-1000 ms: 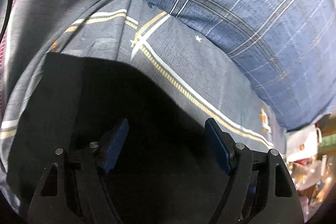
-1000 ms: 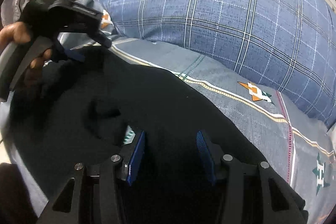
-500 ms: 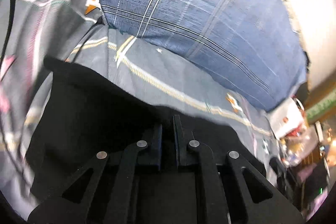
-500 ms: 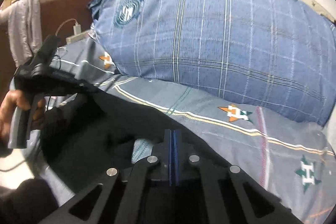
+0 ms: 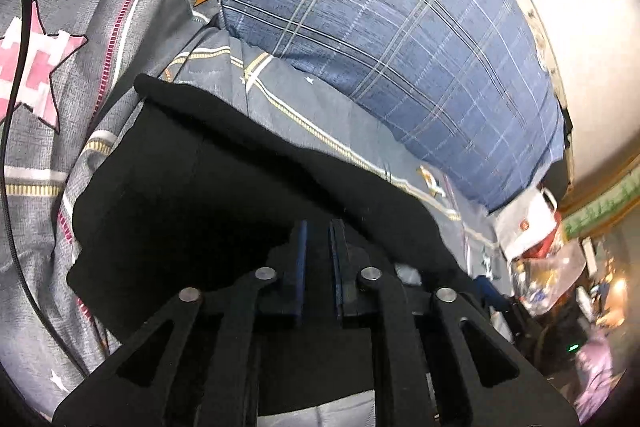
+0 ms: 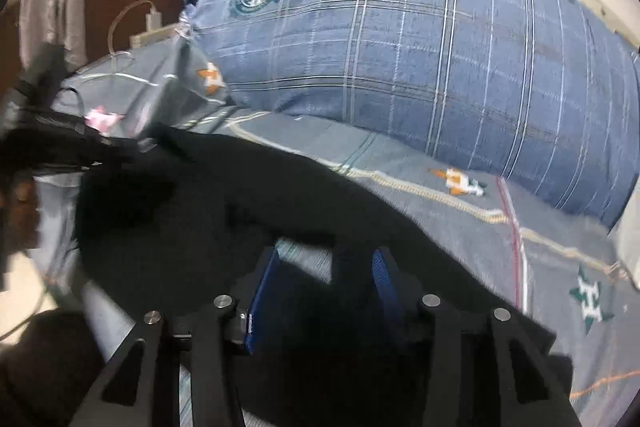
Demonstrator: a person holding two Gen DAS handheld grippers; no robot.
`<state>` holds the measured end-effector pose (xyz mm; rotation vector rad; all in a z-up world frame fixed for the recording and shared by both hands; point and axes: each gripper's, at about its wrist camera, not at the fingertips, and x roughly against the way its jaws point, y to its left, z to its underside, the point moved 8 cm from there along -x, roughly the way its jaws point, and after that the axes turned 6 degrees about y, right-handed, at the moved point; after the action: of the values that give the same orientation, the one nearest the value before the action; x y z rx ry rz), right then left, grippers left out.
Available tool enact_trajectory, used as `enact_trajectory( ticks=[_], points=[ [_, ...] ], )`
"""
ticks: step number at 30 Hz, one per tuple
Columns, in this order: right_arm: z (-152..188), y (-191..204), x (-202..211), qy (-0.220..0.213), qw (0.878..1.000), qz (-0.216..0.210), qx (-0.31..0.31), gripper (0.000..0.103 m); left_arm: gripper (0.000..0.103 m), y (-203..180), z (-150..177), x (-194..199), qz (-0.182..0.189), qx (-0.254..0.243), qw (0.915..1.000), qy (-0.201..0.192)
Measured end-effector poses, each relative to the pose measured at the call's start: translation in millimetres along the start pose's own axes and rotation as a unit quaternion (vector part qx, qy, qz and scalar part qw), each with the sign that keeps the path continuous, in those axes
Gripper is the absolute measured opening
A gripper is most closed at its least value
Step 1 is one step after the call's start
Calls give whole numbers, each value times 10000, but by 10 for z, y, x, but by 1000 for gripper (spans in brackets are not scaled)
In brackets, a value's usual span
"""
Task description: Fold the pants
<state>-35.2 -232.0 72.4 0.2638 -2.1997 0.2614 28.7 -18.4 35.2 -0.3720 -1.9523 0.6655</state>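
The black pants [image 5: 208,203] lie on the grey patterned bedsheet [image 5: 92,19] in a folded bundle. My left gripper [image 5: 318,227] is nearly shut, its blue pads a narrow gap apart with black cloth between them, so it grips the pants' near edge. In the right wrist view the pants [image 6: 248,203] spread across the sheet in front of my right gripper [image 6: 324,259], whose pads stand apart over the cloth with sheet showing between them. The left gripper [image 6: 36,147] shows blurred at the far left of that view.
A big blue plaid pillow [image 6: 400,55] lies just behind the pants. A black cable [image 5: 16,107] runs along the left of the sheet. A charger and white cord [image 6: 148,23] lie by the brown headboard. Bags and clutter [image 5: 552,247] stand beyond the bed's right end.
Both grippers closed on the pants half a second ago and lifted the cloth. Now the right gripper has opened again and the left one stays almost shut on the pants.
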Motion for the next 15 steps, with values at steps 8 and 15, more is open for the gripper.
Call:
enact_trajectory(
  ticks=[8, 15],
  points=[
    [-47, 32, -513, 403, 9954, 464, 737, 49, 84, 173, -384, -333, -217, 735, 9968, -210],
    [-81, -231, -723, 432, 9971, 404, 472, 9, 44, 209, -586, -865, -564, 876, 9946, -46]
  ],
)
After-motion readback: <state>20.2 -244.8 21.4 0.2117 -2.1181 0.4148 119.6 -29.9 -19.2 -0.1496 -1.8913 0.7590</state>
